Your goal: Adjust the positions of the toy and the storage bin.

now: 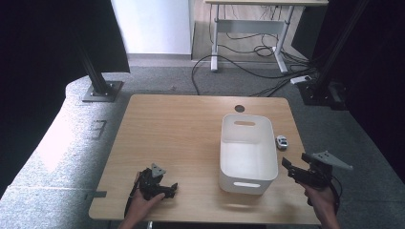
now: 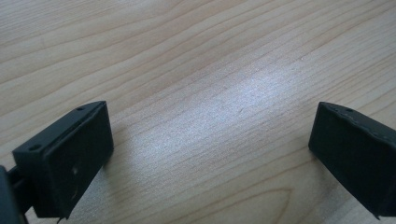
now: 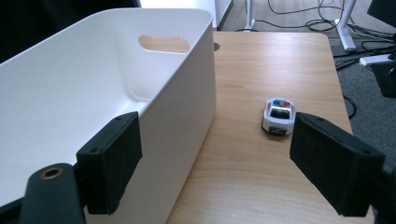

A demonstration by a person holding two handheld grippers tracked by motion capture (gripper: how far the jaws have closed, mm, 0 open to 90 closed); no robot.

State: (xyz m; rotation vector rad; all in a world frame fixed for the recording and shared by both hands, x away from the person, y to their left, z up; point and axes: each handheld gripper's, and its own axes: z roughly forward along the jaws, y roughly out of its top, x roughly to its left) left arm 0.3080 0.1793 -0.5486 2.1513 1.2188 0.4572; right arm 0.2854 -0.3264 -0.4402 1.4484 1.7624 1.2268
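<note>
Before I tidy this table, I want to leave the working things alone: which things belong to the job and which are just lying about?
In the job:
toy car
white bin
right hand-held gripper, open near the car

Lying about:
power strip on the floor
cables on the floor

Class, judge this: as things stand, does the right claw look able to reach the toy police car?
Probably yes. The right claw is open and points toward the toy police car, with bare table between them; the white bin stands off to one side.

Pale wood-grain tabletop with a soft sheen; smooth matt white plastic bin; glossy plastic toy car; matt black tool pads.
</note>
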